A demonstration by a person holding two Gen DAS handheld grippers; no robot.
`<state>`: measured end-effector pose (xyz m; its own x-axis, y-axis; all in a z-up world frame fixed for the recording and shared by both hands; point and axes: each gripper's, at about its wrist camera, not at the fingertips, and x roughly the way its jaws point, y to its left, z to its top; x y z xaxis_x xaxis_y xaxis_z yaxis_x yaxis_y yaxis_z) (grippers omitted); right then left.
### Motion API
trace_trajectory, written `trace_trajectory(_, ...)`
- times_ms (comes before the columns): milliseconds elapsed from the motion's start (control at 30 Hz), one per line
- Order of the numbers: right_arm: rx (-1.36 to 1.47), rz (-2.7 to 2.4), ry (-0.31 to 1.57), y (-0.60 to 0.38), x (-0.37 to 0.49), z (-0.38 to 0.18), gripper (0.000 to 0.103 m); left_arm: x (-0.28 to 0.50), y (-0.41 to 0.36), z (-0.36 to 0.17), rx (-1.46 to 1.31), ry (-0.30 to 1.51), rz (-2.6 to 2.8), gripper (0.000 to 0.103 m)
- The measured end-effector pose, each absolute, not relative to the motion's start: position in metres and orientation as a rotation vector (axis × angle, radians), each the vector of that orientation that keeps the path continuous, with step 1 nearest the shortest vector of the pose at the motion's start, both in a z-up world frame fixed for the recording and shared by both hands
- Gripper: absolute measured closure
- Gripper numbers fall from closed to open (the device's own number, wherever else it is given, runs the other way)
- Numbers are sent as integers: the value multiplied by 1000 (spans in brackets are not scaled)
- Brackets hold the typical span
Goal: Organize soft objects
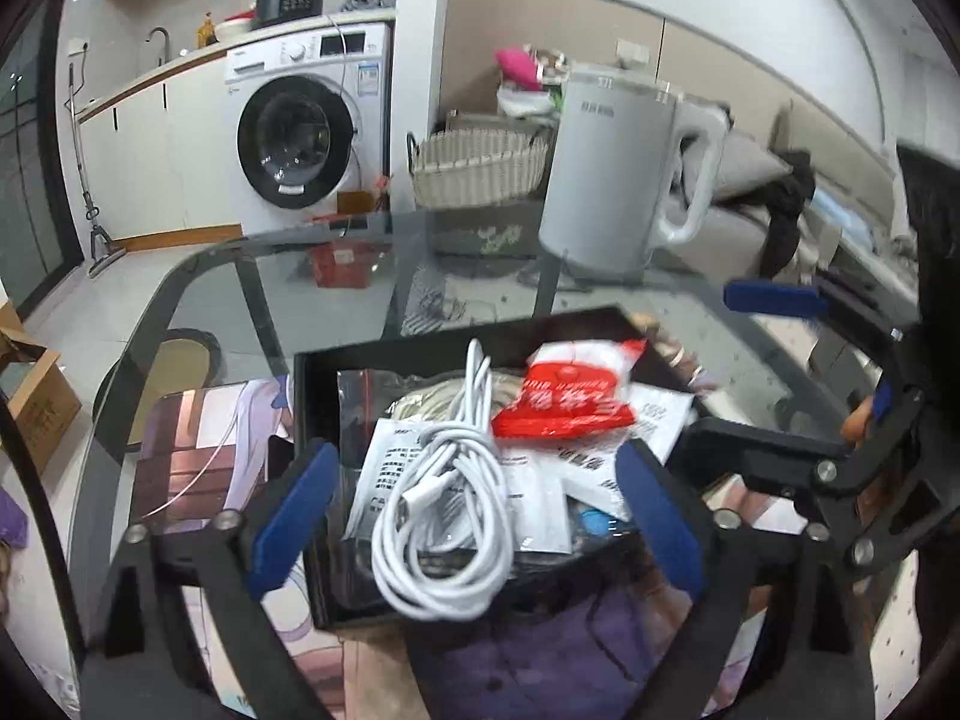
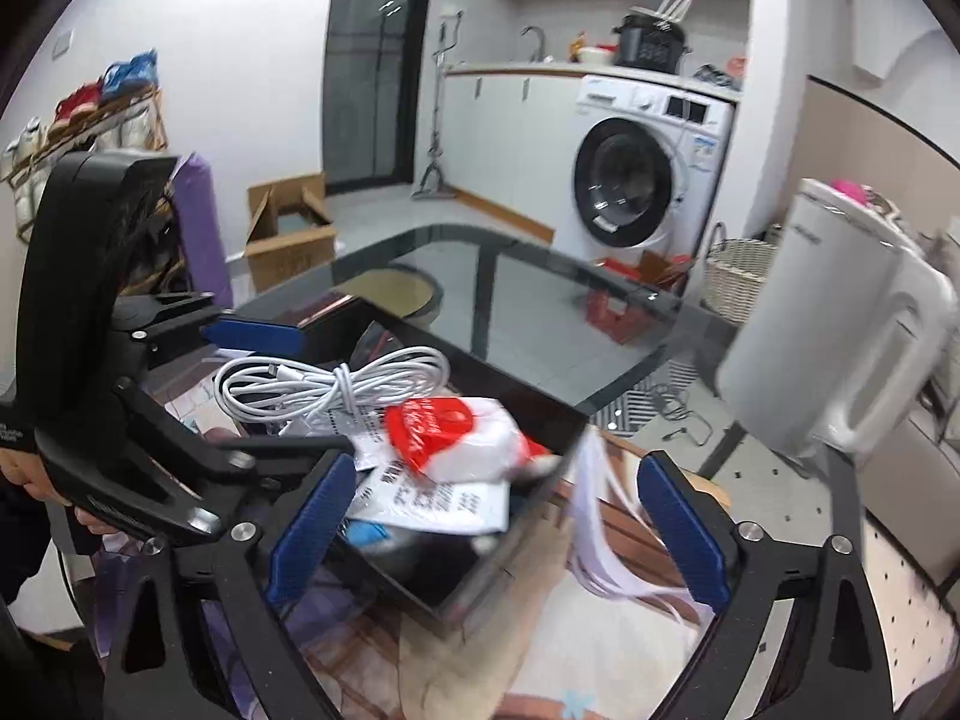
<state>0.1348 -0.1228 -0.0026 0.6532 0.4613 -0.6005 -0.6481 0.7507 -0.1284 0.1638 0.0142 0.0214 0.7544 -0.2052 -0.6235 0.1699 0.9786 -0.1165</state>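
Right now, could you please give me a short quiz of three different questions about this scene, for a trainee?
1. True or false: the white cable lies coiled in the black box.
2. Which colour marks the packet beside the cable? A green, B red, C yellow.
3. Fill in: behind the box, on the glass table, stands a white ____.

Key: 1 true; 2 B; 3 kettle.

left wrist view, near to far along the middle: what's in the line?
white cable → red and white packet → far rim of the black tray → bare glass table → white kettle → wicker basket
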Motion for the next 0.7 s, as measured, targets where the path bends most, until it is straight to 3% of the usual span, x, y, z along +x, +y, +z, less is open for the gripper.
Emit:
trace_trajectory(67,-324,626,561,-132,128,2,2,155,18,27,-63,649,-189,0)
trace_trajectory(400,-214,603,477,-150,94,17,1,115,27,42,-38,549,-80,0)
trace_trajectory(700,-136,588,479,-148,75,-6,1,85,32,24,-73,505,-28,0)
